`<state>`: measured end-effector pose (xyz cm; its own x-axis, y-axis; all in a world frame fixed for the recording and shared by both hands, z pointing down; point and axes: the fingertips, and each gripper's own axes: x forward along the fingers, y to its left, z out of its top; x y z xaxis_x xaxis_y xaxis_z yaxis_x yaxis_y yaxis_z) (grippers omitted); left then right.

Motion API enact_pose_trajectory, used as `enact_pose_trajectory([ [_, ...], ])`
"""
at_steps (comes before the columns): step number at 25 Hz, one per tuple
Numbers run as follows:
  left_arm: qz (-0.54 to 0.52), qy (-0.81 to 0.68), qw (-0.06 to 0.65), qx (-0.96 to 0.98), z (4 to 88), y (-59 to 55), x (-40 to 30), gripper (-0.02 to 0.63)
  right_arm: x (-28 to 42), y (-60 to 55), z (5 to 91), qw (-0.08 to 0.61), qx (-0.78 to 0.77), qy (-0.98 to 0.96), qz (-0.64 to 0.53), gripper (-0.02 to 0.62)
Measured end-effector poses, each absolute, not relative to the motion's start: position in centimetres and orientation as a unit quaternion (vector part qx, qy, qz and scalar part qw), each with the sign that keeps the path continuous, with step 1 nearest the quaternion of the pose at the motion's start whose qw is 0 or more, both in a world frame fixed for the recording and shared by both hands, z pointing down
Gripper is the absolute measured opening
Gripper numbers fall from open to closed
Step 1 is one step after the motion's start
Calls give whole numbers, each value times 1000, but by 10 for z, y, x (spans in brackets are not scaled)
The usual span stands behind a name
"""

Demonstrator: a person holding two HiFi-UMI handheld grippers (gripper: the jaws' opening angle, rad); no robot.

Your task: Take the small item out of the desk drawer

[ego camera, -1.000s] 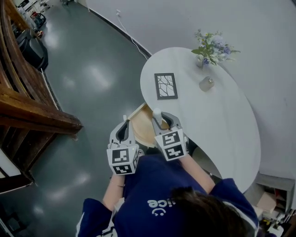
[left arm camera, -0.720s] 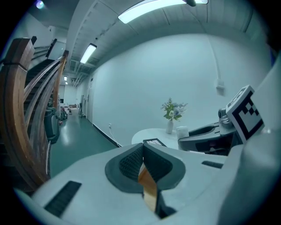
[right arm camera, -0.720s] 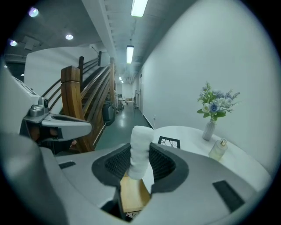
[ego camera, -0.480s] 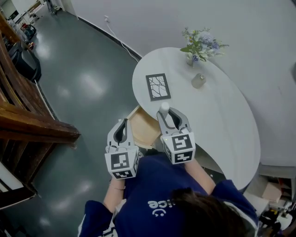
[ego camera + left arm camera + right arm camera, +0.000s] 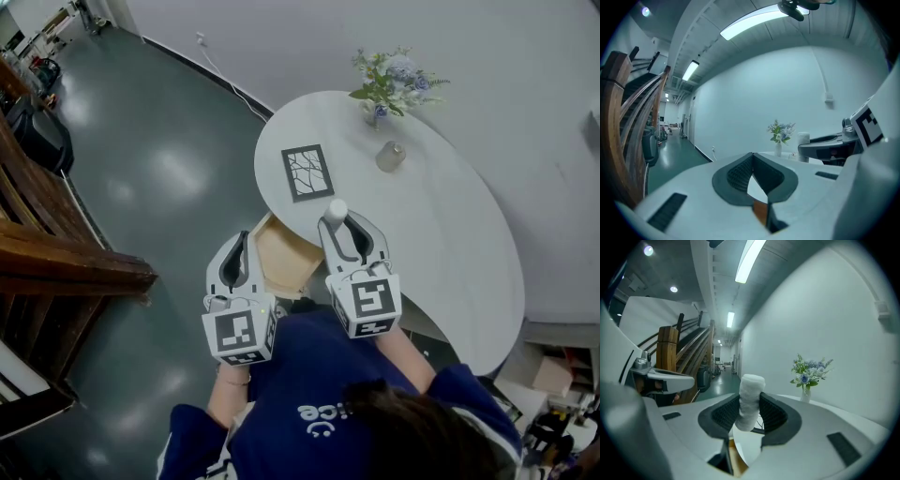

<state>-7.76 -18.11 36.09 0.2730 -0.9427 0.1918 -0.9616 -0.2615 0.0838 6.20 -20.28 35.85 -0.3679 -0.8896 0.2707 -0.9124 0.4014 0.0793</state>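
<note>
We are holding a two-jaw gripper in each hand, seen from above over a dark blue top. The right gripper (image 5: 343,225) is clamping a small white roll (image 5: 335,210) of soft, gauze-like cloth. Its dark ribbed pads (image 5: 724,416) are pressing on the roll's two sides, standing partly apart around it. The roll is standing nearly upright, with its top rising clear above the jaws. It is out of the wooden drawer (image 5: 279,258), which is standing open under the near edge of the oval white table (image 5: 450,244). From above, the roll is showing over that edge, just beside the drawer. The left gripper (image 5: 234,246) is gripping nothing, and its jaws are closed with the tips meeting. It is hanging at the drawer's left side, over the grey floor (image 5: 169,169), nearer our body than the right one. Both arms are reaching forward, marker cubes closest to us. Further along the table, a framed picture (image 5: 307,172), a small glass jar (image 5: 390,156) and a vase of flowers (image 5: 384,80) are standing well apart from both grippers.
</note>
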Motion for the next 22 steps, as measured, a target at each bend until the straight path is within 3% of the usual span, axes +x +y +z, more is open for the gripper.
enact_pose_trajectory([
  [22, 60, -600, 85, 793, 363, -181, -71, 3, 64, -198, 357, 121, 533, -837, 27, 140],
])
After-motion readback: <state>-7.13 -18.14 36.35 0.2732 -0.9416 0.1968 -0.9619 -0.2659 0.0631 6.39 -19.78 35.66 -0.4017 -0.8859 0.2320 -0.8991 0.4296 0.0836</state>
